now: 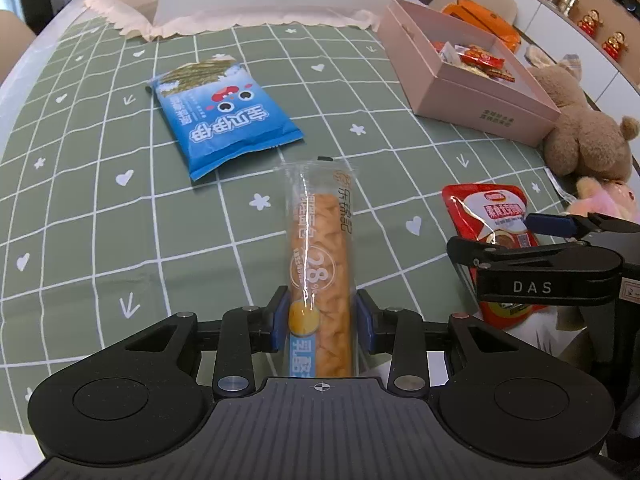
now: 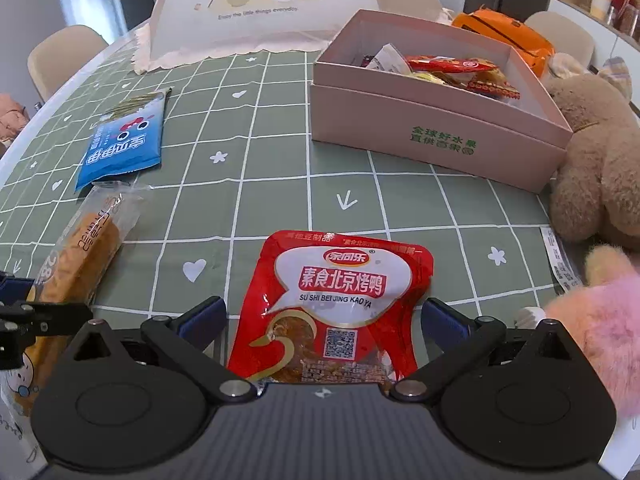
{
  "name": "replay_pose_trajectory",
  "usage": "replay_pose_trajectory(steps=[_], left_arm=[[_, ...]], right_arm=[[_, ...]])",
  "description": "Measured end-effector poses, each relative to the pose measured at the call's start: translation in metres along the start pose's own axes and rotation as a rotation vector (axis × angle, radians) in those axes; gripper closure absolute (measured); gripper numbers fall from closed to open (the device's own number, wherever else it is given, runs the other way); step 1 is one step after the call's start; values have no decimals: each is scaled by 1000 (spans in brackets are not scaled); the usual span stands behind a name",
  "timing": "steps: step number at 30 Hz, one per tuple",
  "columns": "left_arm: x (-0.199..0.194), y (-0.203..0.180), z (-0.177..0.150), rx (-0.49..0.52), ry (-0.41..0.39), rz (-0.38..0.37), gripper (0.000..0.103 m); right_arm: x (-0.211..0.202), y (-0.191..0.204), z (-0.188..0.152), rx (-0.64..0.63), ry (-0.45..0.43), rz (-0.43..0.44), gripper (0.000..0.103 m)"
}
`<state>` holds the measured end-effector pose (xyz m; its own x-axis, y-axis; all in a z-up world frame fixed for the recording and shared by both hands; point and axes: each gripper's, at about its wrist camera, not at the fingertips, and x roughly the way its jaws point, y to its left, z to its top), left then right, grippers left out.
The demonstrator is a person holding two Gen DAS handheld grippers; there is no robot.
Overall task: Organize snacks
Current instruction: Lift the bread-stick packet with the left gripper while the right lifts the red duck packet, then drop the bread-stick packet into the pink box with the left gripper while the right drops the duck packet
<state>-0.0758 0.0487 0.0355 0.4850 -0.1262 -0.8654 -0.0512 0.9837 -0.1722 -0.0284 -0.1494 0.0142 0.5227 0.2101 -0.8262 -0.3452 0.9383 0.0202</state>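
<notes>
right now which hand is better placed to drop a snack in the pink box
Left. The left gripper is shut on the bread stick pack; the right gripper only straddles the red pouch, open. Pink box sits ahead-right.

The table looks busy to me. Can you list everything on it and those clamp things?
Bread stick pack: one, orange in clear wrap, between left fingers.
Red pouch: one, red and white, between right fingers.
Blue snack bag: one, flat on cloth, far left.
Pink box: one, open, holding wrapped snacks.
Orange pack: one, behind box.
Plush toys: brown and pink, right edge.
Tablecloth: green, white grid.
Food cover: white, far end.
Left hand-held gripper: closed on the bread stick pack.
Right hand-held gripper: open.
</notes>
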Motion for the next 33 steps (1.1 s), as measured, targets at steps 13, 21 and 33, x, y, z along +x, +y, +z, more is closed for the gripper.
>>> replay_pose_trajectory(steps=[13,21,33], left_arm=[[-2,3,-2,-20,-14,-1,65],[-2,6,-3,-60,-25,-13,65],[-2,4,-2,-57,-21,16,67]], right_arm=[[9,3,17,28,73,-10,0],[5,4,16,-30,33,18,15],[-19,-7,21,-55,43,121,30]])
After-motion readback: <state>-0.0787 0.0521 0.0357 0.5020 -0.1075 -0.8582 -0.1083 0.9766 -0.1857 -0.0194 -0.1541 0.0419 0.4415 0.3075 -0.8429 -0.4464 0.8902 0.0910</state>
